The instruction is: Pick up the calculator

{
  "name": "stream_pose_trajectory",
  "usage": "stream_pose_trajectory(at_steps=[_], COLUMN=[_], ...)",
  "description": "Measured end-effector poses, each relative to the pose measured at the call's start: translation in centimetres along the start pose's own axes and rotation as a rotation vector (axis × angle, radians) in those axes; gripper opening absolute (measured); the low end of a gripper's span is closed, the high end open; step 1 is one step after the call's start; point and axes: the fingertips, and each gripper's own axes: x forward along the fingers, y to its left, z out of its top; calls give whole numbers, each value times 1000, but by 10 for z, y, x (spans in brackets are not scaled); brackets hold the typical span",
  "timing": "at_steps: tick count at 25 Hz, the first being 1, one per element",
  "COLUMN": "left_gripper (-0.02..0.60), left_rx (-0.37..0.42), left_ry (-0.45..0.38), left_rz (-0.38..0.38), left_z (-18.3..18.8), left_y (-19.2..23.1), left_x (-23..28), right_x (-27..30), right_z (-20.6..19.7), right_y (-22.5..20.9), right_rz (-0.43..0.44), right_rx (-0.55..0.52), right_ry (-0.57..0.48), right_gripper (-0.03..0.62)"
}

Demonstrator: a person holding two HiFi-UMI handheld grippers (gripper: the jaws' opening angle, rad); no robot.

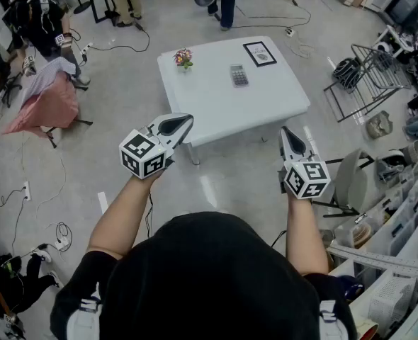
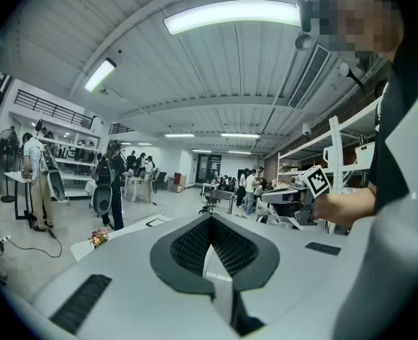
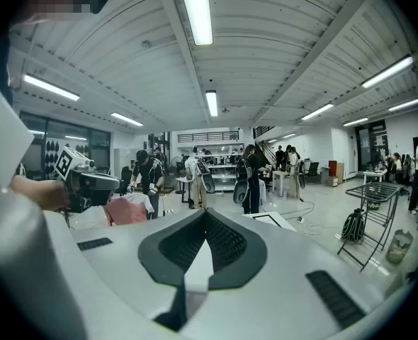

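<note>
The calculator (image 1: 239,75) is a small grey slab lying flat on the far right part of the low white table (image 1: 209,112). Both grippers hover in the air short of the table's near edge, well apart from the calculator. My left gripper (image 1: 188,121) is at the table's near left corner, jaws together, nothing in them. My right gripper (image 1: 285,131) is off the near right corner, also shut and empty. In both gripper views the closed jaws (image 2: 210,218) (image 3: 205,211) hide the calculator.
A small flower bunch (image 1: 183,57) and a black-framed picture (image 1: 260,53) also rest on the table. A wire rack (image 1: 370,68) stands to the right, a pink-draped chair (image 1: 44,106) to the left. Cables lie on the floor, and people stand beyond the table.
</note>
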Motion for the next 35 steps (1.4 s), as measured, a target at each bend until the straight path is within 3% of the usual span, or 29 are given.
stream_pose_trajectory(at_steps=[11, 25, 35], left_gripper=[15, 15, 15], left_rx=[-29, -35, -21], left_ry=[3, 41, 46], left_rz=[5, 51, 46], left_z=[5, -2, -1], left_y=[-22, -52, -69], left_x=[31, 76, 99], right_x=[0, -10, -15], right_z=[-3, -10, -14], right_y=[-13, -54, -79], right_rz=[122, 224, 220], right_rx=[104, 81, 90], right_ry=[-5, -22, -30], right_gripper=[10, 312, 324])
